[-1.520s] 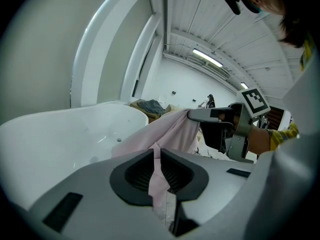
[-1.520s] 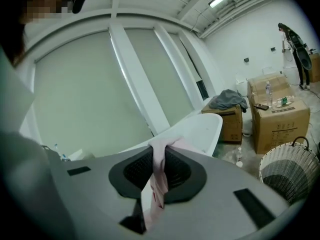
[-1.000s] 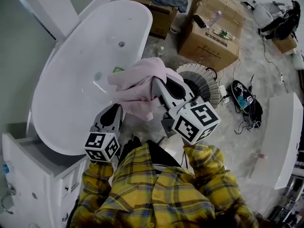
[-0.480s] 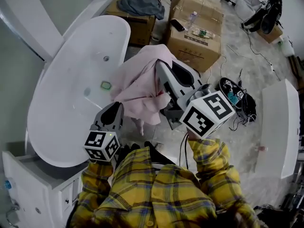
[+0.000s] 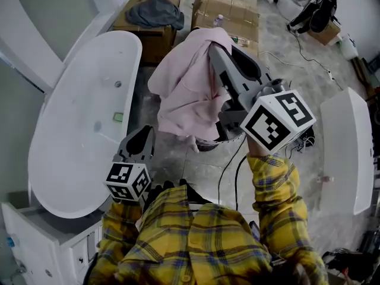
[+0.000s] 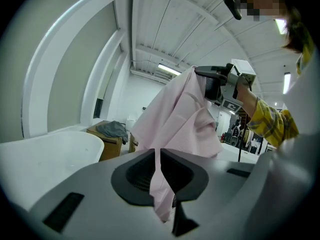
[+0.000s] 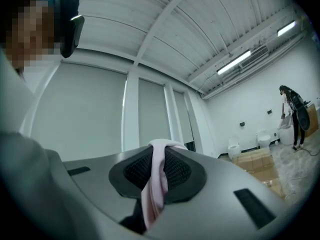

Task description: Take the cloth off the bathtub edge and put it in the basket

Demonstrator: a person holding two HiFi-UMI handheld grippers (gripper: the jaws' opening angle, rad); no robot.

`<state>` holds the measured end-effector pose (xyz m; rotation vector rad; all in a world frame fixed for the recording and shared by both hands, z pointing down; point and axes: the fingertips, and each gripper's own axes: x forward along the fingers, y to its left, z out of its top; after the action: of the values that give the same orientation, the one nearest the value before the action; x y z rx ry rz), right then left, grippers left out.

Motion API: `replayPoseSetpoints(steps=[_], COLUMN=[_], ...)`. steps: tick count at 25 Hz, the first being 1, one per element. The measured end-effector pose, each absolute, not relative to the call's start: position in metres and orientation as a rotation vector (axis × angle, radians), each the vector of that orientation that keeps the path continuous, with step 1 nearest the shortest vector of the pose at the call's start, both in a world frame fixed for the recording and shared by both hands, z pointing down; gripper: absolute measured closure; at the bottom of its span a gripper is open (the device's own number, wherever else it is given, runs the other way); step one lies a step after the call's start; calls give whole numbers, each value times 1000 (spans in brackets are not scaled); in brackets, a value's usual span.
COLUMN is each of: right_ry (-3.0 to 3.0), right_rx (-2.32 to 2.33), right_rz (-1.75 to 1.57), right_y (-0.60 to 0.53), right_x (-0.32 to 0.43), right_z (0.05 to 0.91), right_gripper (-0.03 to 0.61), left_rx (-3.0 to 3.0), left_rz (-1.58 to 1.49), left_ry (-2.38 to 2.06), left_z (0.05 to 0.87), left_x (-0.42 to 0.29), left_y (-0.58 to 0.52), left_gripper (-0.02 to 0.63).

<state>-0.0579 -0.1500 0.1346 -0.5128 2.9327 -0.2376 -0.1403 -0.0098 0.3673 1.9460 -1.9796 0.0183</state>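
The pink cloth (image 5: 190,94) hangs in the air, pinched in my right gripper (image 5: 215,47), which is raised high to the right of the white bathtub (image 5: 77,129). In the right gripper view a fold of the cloth (image 7: 155,184) is squeezed between the black pads (image 7: 175,169). The cloth's lower end dangles over the basket (image 5: 206,143); only a sliver of its dark rim shows. My left gripper (image 5: 144,132) is low by the tub's edge, jaws together and holding nothing. From the left gripper view the cloth (image 6: 185,114) hangs beyond the jaws.
Cardboard boxes (image 5: 228,10) stand at the far side, one with a grey garment (image 5: 155,10) on it. A small green object (image 5: 118,117) lies in the tub. A white cabinet (image 5: 41,248) is at lower left, a white panel (image 5: 350,153) at right, and cables (image 5: 228,171) cross the floor.
My right gripper has carried the pink cloth up and to the right, away from the tub and over the basket, which it now mostly hides. The left gripper stayed in place.
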Motion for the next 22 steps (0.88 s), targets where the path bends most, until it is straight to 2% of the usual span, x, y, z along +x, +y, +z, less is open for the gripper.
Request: replayPoseSetpoints(steps=[10, 22], right_ry=[2854, 2892], right_rx=[-702, -948], right_rz=[-145, -304], right_y=[-224, -279], right_x=[10, 40], right_z=[105, 191], right_gripper=[517, 517], left_rx=[1986, 2071], left_rz=[37, 87], left_ry=[-1956, -1807], left_z=[364, 378], left_x=[-98, -93], left_y=[-42, -113], left_gripper=[580, 580])
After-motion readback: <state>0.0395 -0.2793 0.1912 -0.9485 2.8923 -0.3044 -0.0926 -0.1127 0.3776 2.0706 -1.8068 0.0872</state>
